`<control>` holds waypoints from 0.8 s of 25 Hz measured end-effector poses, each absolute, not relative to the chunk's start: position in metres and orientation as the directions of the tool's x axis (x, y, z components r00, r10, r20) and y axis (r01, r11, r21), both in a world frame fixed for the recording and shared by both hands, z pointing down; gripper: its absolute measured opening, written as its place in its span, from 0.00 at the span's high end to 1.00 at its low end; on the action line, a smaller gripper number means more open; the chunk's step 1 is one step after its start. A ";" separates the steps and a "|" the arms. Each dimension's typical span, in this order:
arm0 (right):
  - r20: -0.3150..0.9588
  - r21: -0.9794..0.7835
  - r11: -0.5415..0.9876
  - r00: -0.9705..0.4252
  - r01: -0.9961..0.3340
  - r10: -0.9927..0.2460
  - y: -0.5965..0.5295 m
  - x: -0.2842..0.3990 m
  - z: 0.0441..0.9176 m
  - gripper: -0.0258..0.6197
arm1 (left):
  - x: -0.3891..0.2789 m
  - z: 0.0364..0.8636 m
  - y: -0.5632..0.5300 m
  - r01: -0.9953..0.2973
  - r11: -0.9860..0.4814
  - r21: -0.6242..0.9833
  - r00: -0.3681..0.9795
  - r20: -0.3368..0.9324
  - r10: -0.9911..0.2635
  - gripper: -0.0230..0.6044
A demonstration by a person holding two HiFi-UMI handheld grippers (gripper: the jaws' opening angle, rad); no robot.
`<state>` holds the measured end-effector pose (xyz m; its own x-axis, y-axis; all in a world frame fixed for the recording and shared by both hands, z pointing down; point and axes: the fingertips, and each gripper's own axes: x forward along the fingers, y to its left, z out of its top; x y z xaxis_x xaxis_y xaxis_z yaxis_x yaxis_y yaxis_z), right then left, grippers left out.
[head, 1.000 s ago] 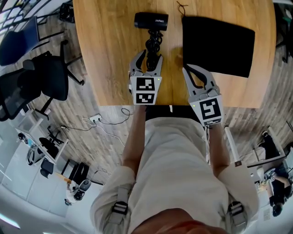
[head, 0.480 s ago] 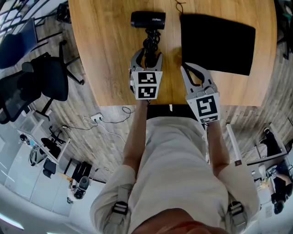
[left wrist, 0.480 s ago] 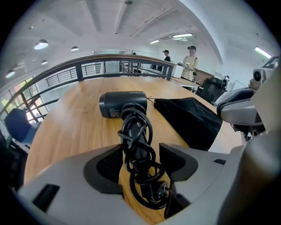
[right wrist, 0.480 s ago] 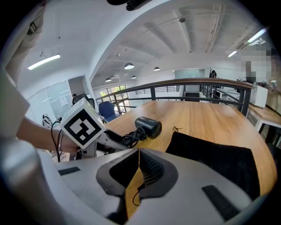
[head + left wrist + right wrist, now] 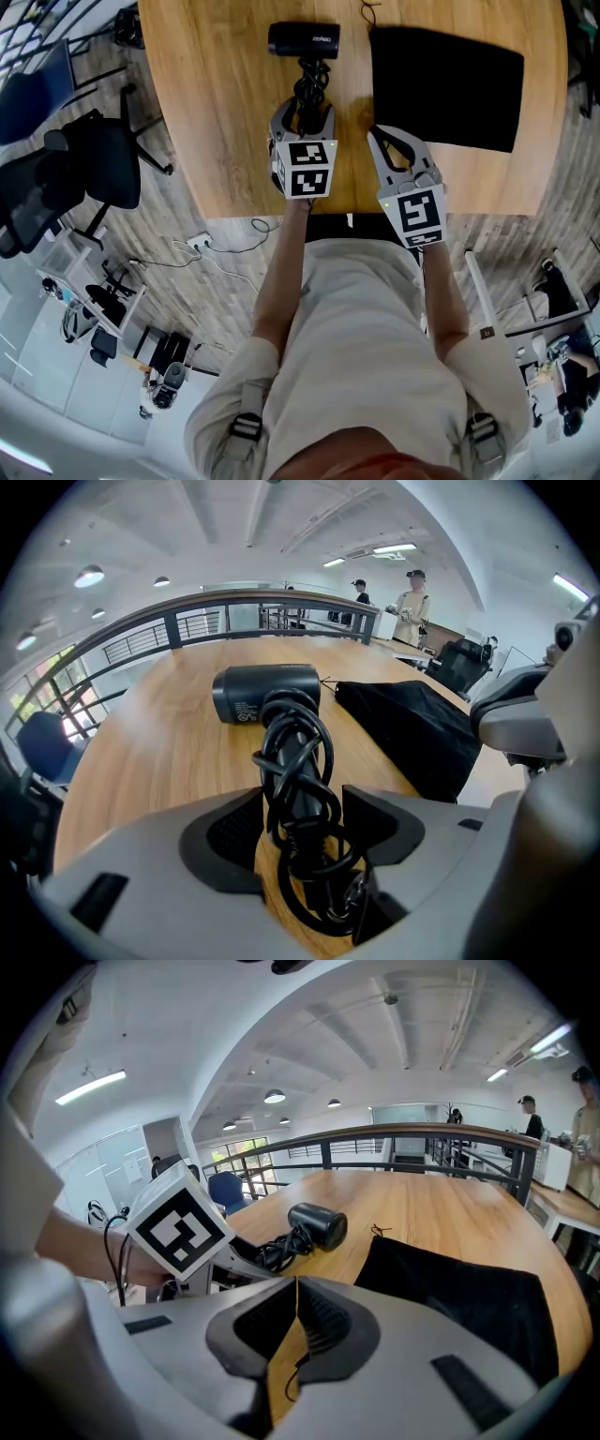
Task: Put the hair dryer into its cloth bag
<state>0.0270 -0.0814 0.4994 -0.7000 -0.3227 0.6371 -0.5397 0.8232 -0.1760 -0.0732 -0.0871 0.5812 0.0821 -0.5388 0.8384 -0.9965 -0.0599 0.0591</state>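
The hair dryer (image 5: 305, 39) lies on the surface (image 5: 225, 112), the cloth bag (image 5: 445, 89) just beside it. The left tool (image 5: 302, 111) has just been opening its jaws, which stand wide astride the dryer's handle (image 5: 309, 84); the right tool (image 5: 373, 133), nearby, is closed and empty

In the head view, the lower end of the handle of the hair dryer (image 5: 305, 39) and part of its wound cord (image 5: 310, 86) are hidden under the left gripper (image 5: 306, 109). Its jaws have just been opening with that bundle between them, and it cannot be told whether a pad touches the cord. The table (image 5: 225, 112) runs off the top edge of the frame, as does the drawstring (image 5: 367, 11) of the cloth bag (image 5: 445, 89). In the left gripper view, the right gripper (image 5: 492, 722) covers the bag's right end. The dryer's label (image 5: 246, 712) is too small to read, and two people (image 5: 410, 597) at upper right are too small to make out.
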 end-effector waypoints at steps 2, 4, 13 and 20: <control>0.638 -0.175 0.823 -0.699 -0.540 -0.323 -0.081 0.025 0.501 0.93 | -0.074 0.586 -0.087 -0.996 -0.055 0.064 0.084 0.845 -0.528 0.53; 0.639 -0.173 0.824 -0.698 -0.540 -0.323 -0.080 0.025 0.501 0.93 | -0.073 0.590 -0.087 -0.996 -0.051 0.072 0.088 0.850 -0.519 0.53; 0.643 -0.170 0.820 -0.692 -0.546 -0.328 -0.076 0.026 0.503 0.93 | -0.073 0.593 -0.087 -0.995 0.014 0.099 0.076 0.840 -0.537 0.53; 0.649 -0.165 0.812 -0.682 -0.559 -0.338 -0.075 0.026 0.504 0.93 | -0.080 0.591 -0.087 -0.996 0.043 0.082 0.045 0.840 -0.541 0.59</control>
<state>0.0262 -0.0752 0.5042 -0.6818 -0.3376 0.6490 -0.5594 0.8122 -0.1652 -0.0800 -0.0872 0.5913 0.0453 -0.5408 0.8399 -0.9957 0.0434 0.0817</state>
